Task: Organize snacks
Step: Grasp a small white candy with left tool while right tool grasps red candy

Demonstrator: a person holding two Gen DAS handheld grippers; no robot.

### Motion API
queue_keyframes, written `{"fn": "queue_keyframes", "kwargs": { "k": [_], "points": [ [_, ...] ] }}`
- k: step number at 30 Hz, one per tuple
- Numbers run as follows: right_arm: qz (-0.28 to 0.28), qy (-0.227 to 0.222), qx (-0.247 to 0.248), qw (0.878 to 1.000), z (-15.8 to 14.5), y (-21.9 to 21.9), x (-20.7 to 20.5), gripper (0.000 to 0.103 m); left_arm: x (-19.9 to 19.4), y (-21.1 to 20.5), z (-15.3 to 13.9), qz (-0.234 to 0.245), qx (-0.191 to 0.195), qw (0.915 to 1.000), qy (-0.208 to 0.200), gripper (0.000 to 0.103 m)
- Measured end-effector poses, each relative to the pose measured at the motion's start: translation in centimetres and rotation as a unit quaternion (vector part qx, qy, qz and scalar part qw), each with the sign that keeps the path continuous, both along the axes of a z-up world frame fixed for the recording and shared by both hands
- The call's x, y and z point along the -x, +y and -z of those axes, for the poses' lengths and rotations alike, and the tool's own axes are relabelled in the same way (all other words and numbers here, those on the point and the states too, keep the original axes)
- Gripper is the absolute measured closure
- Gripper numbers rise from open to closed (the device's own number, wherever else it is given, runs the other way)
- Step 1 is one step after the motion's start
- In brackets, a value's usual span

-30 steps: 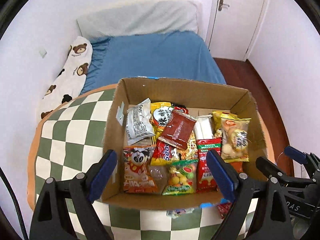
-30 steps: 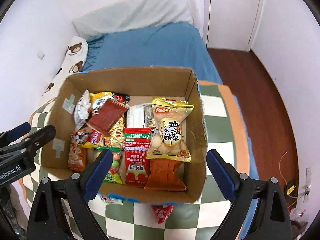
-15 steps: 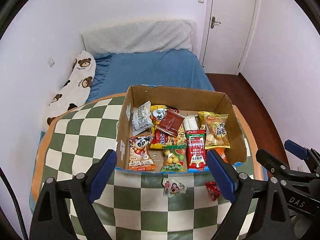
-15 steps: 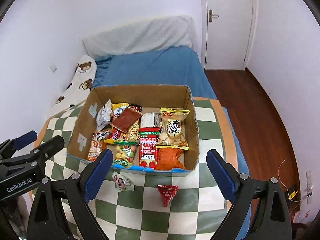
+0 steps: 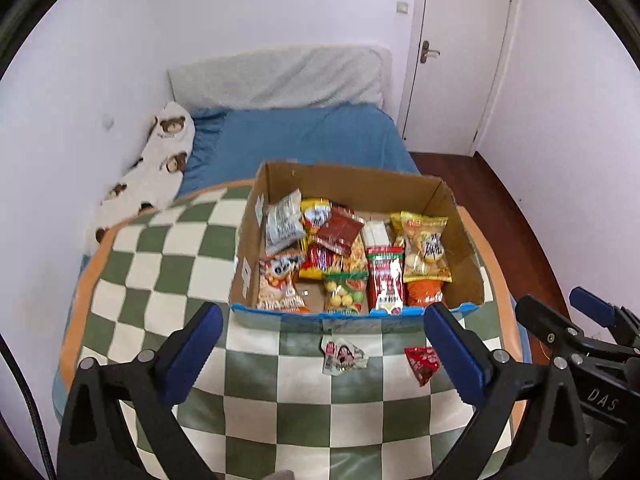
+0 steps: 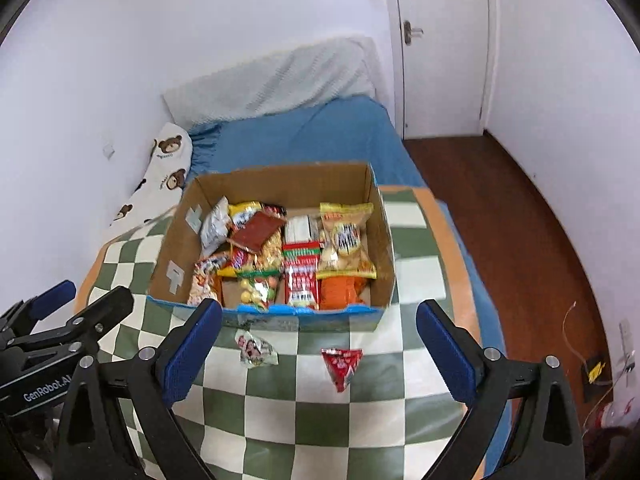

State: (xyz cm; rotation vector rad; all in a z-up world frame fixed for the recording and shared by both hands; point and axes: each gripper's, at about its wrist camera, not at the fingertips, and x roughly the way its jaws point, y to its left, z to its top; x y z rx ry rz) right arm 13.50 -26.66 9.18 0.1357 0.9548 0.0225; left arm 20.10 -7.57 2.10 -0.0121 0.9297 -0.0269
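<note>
A cardboard box point(image 5: 344, 182) point(image 6: 172, 256) full of snack packets stands on the checkered table point(image 5: 168, 264) point(image 6: 412, 280). In front of it lie a small white packet point(image 5: 342, 356) point(image 6: 256, 349) and a red triangular packet point(image 5: 422, 362) point(image 6: 342, 364). My left gripper point(image 5: 324, 356) is open and empty, held above the table in front of the box. My right gripper point(image 6: 320, 348) is open and empty, beside it on the right. Each gripper shows at the edge of the other's view.
A bed with a blue sheet point(image 5: 304, 136) and a bear-print pillow point(image 5: 160, 160) stands behind the table. A white door point(image 5: 456, 56) and wooden floor point(image 6: 520, 240) are to the right. Cables lie on the floor point(image 6: 596, 368).
Both grippers have pulled back and up from the box. The view widened, and the two loose packets in front of the box came into sight.
</note>
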Motion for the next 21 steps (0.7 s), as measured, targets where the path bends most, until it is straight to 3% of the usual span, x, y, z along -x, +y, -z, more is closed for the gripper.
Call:
{"fn": "queue_keyframes", "kwargs": {
  "k": [3,8,12,16,18,21],
  "points": [
    [0.002,0.034,-0.012,0.999,2.9,-0.6,-0.9,0.003,-0.8,0.5,2.3,-0.008,-0.006,0.9997,0.024,0.000],
    [0.006,0.117,-0.050,0.992,11.2,-1.5,-2.7,0.003,-2.2,1.0,8.4,-0.021,-0.025,0.9959,0.085,0.000],
    [0.014,0.164,-0.049,0.985,17.0,-1.5,-3.6,0.007,-3.3,1.0,13.8,-0.026,-0.024,0.9887,0.146,0.000],
    [0.022,0.190,-0.063,0.980,21.1,-1.4,-4.3,0.021,-5.1,0.1,18.8,-0.007,-0.008,0.9767,0.214,0.003],
    [0.024,0.200,-0.068,0.977,22.5,-1.3,-4.8,0.025,-5.8,-0.4,20.4,-0.003,0.002,0.9732,0.230,0.006],
    [0.025,0.217,-0.069,0.973,24.4,-1.3,-5.4,0.035,-6.8,-0.9,22.3,-0.007,0.014,0.9687,0.248,0.020]
  ]
}}
